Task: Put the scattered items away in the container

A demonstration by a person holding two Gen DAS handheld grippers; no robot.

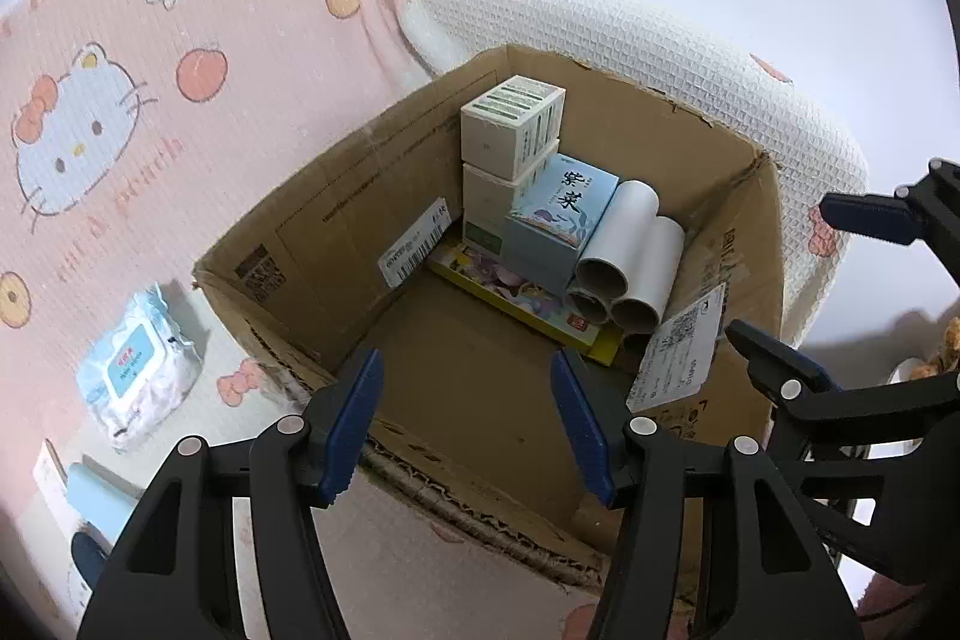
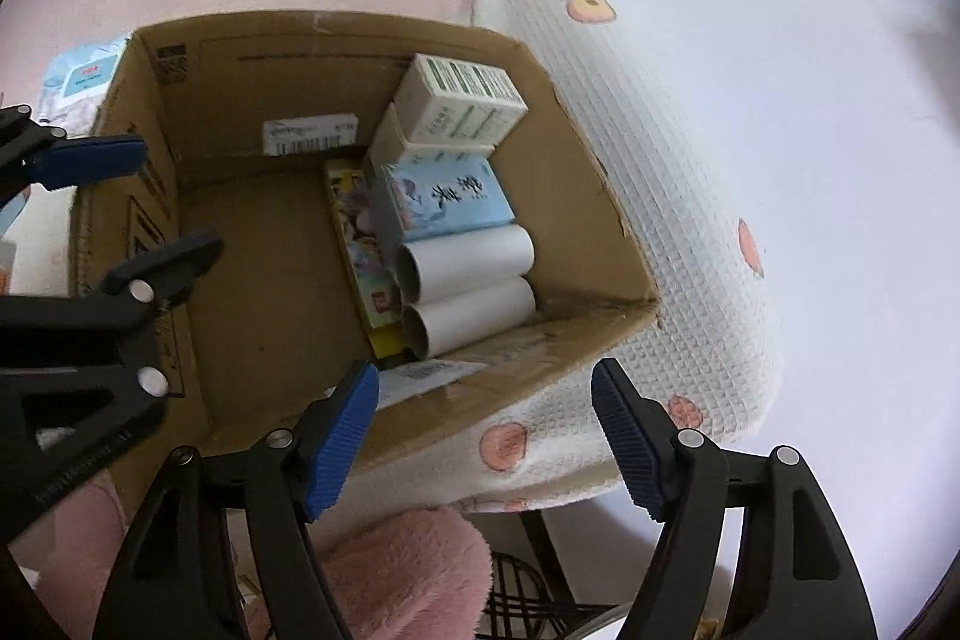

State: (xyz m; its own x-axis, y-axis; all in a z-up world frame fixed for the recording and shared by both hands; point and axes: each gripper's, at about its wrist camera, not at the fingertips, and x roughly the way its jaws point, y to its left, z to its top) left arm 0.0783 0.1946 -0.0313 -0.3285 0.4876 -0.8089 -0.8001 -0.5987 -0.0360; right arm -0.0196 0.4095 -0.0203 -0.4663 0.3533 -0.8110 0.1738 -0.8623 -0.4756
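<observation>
Several items already sit packed at two o'clock inside the cardboard box (image 1: 336, 220); our left tool (image 1: 468, 418) and right tool (image 2: 486, 436) gape empty. Wipes pack (image 1: 138, 376) waits outside, nine o'clock.

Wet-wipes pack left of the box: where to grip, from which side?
Judging by its pose, the soft white-and-blue wet-wipes pack lies flat on the pink cartoon-print cloth, flip lid up. Come from above and pinch across its narrower width, mid-body, clear of the brown cardboard box.
</observation>
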